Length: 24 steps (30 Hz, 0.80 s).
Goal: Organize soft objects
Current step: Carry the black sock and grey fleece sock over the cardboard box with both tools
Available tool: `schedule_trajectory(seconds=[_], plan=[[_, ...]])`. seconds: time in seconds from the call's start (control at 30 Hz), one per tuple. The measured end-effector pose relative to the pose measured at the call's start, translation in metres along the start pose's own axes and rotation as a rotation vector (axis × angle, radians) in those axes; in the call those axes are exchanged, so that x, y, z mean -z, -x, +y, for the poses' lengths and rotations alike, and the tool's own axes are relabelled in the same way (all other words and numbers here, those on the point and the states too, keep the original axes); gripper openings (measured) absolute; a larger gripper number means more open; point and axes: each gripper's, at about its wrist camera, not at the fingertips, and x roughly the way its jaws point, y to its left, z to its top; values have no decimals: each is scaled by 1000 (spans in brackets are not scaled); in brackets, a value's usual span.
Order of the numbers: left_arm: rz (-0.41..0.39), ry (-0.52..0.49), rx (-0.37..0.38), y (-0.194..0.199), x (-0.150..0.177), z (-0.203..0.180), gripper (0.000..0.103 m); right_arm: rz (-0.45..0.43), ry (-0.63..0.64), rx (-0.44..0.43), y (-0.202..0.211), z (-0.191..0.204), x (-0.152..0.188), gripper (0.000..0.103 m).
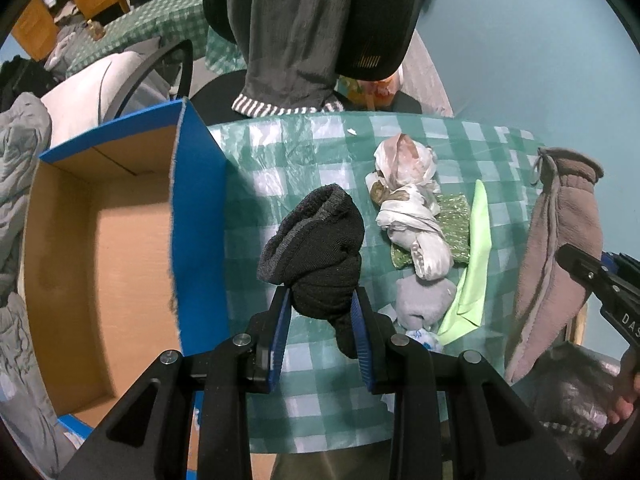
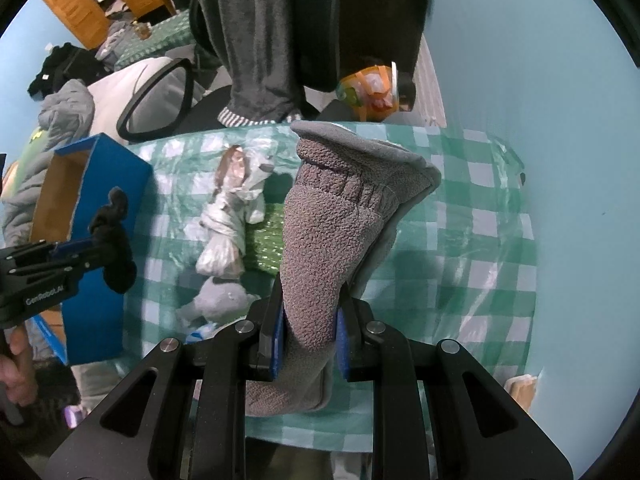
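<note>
Blue-padded fingers of the left claw (image 1: pixel 322 332) fill the lower middle of the left wrist view, clamped on a black knitted sock (image 1: pixel 320 256) that bunches up above them toward the frame's centre; beneath it lies the counter (image 1: pixel 320 412), covered with a green-and-white checked plastic cloth; at the left of that frame stands an open cardboard box with blue outer walls (image 1: pixel 200 240), its brown inside bare where visible; right of the sock, on the cloth, lie a knotted white cloth bundle (image 1: pixel 416 216), a green glittery pad (image 1: pixel 454 216) partly under it, a light green sheet (image 1: pixel 478 240) and a small grey plush toy (image 1: pixel 424 300); in the right wrist view the right claw (image 2: pixel 310 340) sits at lower centre, closed on a grey-brown fleece slipper sock (image 2: pixel 340 216) that rises toward the middle of the frame, its cuff uppermost; the same sock hangs at the right edge of the left wrist view; at upper centre of both frames a person's grey trouser leg (image 1: pixel 288 32) with a striped cuff stands behind the counter.
</note>
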Motion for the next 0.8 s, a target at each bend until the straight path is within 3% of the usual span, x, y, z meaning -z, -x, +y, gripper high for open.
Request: schedule_trajectory(seconds=[0.8], plan=[[-87, 15, -22, 53, 22, 30, 30, -62, 92, -45, 41, 60, -11, 19]])
